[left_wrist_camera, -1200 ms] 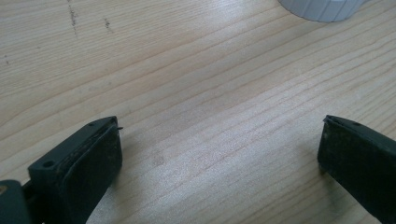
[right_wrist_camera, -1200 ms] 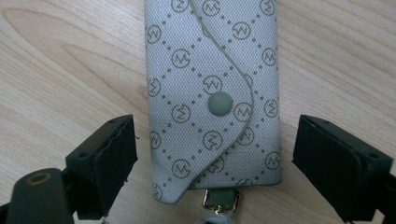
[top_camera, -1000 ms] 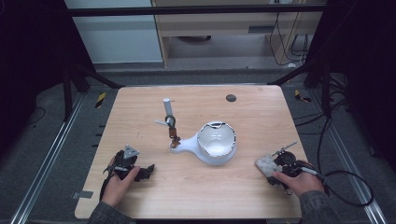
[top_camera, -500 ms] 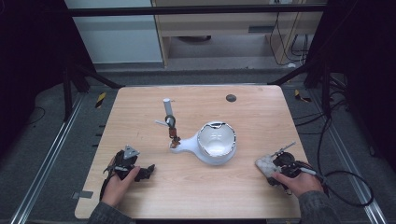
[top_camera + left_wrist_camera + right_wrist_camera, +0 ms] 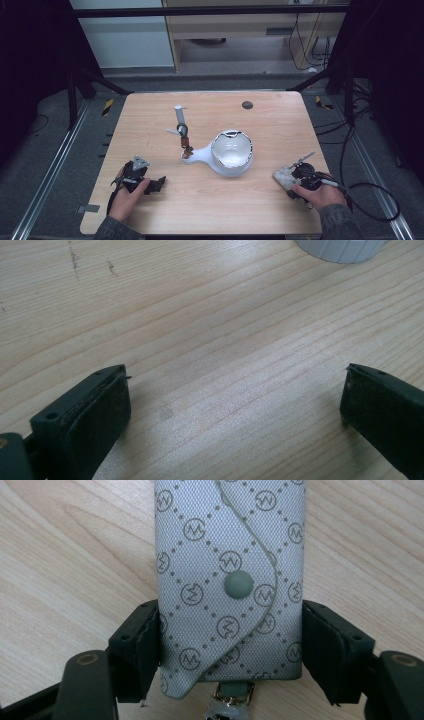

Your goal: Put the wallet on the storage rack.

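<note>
High view first: the right gripper (image 5: 292, 176) sits low at the near right corner of the wooden table (image 5: 150, 120), and it has the grey key pouch (image 5: 281, 177) clamped between its jaws. The pouch lies flat on the wood, just right of the white bowl-shaped piece (image 5: 231, 153), near it but not touching.

Over to the right gripper view, and here is the close look: the pouch (image 5: 230, 580) runs straight up the middle, patterned fabric with a curved flap and a round snap button (image 5: 238, 585), both black jaws pressing its long sides near the lower end. A small metal clasp (image 5: 232, 692) pokes out beneath the bottom edge. So the right gripper (image 5: 230, 645) is closed on that pouch.

Now the left gripper (image 5: 156, 183), back in the high view, rests at the near left of the table, well apart from everything else. The left gripper view settles its state: jaws spread wide, the left gripper (image 5: 235, 400) holding nothing, bare wood grain between them. A sliver of the white piece (image 5: 345, 249) peeks in at the top edge.

Middle of the table, a slim grey-and-brown tool (image 5: 182, 131) lies beside the white piece's spout-like handle, its lower tip right at that handle. A small dark disc (image 5: 247, 105) sits alone toward the far edge.
</note>
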